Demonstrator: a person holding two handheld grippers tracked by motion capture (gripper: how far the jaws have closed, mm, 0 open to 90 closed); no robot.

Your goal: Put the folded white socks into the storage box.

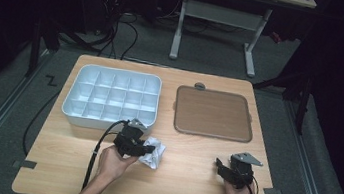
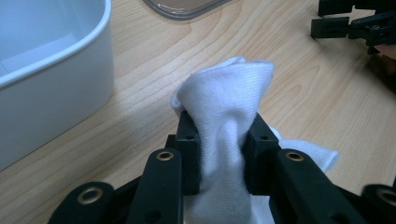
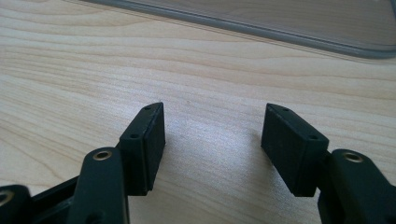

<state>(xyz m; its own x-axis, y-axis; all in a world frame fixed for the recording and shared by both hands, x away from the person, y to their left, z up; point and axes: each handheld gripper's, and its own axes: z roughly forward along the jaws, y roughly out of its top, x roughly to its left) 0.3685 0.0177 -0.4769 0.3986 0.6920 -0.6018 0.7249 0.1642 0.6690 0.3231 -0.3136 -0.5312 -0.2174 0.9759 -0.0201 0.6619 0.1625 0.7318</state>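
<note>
The left gripper (image 2: 219, 140) had its jaws pinched on a bunched white cloth (image 2: 224, 107), probably so it could be carried to the white divided tray (image 1: 112, 96) just beside it (a brown lid (image 1: 213, 113) lay farther right). The cloth rose between the pads, its tail trailing onto the table (image 1: 189, 180). The right gripper (image 3: 212, 140) rested apart, jaws spread and empty.
</note>
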